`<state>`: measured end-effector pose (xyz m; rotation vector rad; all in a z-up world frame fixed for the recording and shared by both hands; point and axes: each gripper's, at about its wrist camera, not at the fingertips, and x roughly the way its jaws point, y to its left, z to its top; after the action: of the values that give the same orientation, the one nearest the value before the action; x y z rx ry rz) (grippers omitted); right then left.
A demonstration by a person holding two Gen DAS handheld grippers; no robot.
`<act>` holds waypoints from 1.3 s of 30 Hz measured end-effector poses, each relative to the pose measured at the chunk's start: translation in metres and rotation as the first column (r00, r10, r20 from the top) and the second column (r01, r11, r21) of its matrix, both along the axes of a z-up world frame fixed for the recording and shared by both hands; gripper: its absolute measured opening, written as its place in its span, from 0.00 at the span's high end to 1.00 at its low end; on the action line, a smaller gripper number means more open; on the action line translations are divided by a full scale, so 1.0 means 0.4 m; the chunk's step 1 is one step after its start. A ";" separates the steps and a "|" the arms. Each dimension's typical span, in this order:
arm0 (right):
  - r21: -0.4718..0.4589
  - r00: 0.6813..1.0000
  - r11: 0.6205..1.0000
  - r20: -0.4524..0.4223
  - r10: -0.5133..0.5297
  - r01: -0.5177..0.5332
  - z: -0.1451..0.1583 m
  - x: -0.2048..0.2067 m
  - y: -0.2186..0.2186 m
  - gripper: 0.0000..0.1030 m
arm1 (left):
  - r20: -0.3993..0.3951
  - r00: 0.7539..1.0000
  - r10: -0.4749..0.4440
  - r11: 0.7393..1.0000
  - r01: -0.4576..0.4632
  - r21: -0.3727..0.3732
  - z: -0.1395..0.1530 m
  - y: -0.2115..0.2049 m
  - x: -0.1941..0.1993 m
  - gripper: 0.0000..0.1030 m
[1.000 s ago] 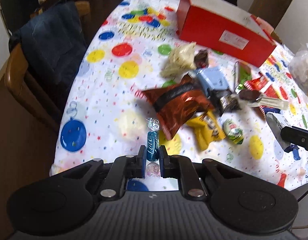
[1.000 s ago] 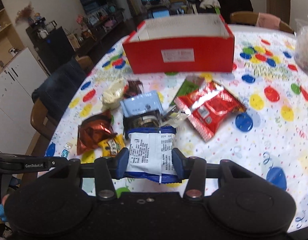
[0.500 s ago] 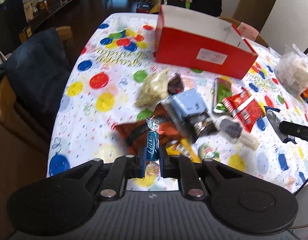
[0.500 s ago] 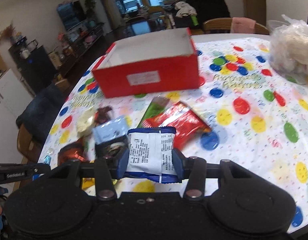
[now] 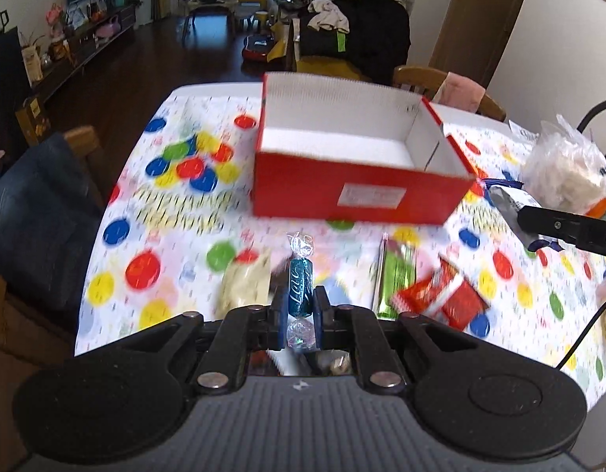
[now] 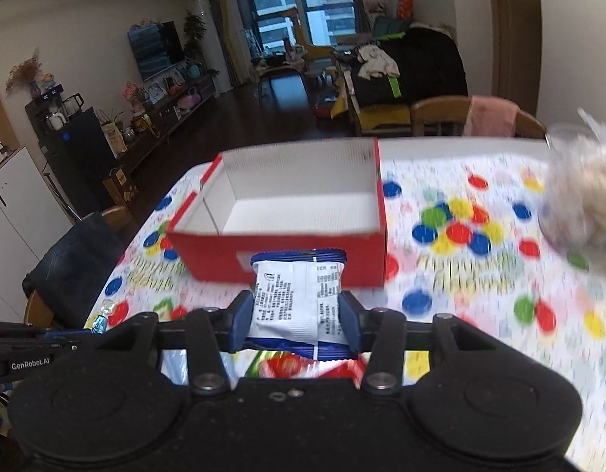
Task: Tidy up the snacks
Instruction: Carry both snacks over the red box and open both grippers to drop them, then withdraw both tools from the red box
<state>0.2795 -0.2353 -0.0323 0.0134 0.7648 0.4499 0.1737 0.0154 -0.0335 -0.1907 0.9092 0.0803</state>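
My left gripper (image 5: pixel 299 303) was closed on a teal twist-wrapped candy (image 5: pixel 300 289), pinched upright between the two pads with its clear twisted end sticking up above them. My right gripper (image 6: pixel 296 316) was clamped on a white-and-blue snack packet (image 6: pixel 297 299), printed back panel facing the camera, blue crimped top edge standing above the fingers. Both were held above the polka-dot tablecloth (image 5: pixel 153 212), just short of the red cardboard box (image 5: pixel 358 196), which sat open-topped with its white inside showing and a white label on the near wall; from the right wrist the packet overlapped that near wall. Under the left gripper I could make out a pale cream-coloured packet (image 5: pixel 245 285), a green bar wrapper (image 5: pixel 397 275) and a red-and-white packet (image 5: pixel 440 299) lying on the cloth, all blurred. A clear bag of pale contents (image 5: pixel 566 173) stood to the right of the box, and a dark jacket (image 5: pixel 31 212) hung over the chair at the table's left edge.
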 end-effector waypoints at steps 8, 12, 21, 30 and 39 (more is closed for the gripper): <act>-0.028 1.000 0.999 -0.005 0.019 -0.019 -0.008 0.161 0.020 0.56 | -0.024 1.000 0.004 0.999 -0.003 0.039 0.008 -0.020 0.182 0.88; -0.036 0.999 0.999 -0.037 0.024 -0.025 -0.029 0.238 0.030 0.56 | -0.050 0.999 0.011 0.998 -0.008 0.055 0.002 -0.028 0.270 0.88; -0.075 0.995 0.994 -0.076 0.069 -0.075 -0.078 0.384 0.091 0.56 | -0.087 0.996 0.020 0.993 -0.010 0.116 -0.015 -0.044 0.453 0.88; -0.181 0.978 0.966 -0.127 0.163 -0.185 -0.155 0.475 0.179 0.56 | -0.197 0.979 0.048 0.987 -0.016 0.161 -0.095 -0.042 0.592 0.88; -0.286 0.944 0.908 -0.215 0.249 -0.305 -0.241 0.501 0.244 0.56 | -0.252 0.962 0.100 0.985 -0.060 0.160 -0.143 -0.015 0.607 0.88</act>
<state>0.4798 -0.1378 -0.1288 -0.3664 1.0117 0.5982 0.4166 0.0092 -0.0908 -0.0756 1.1522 0.2537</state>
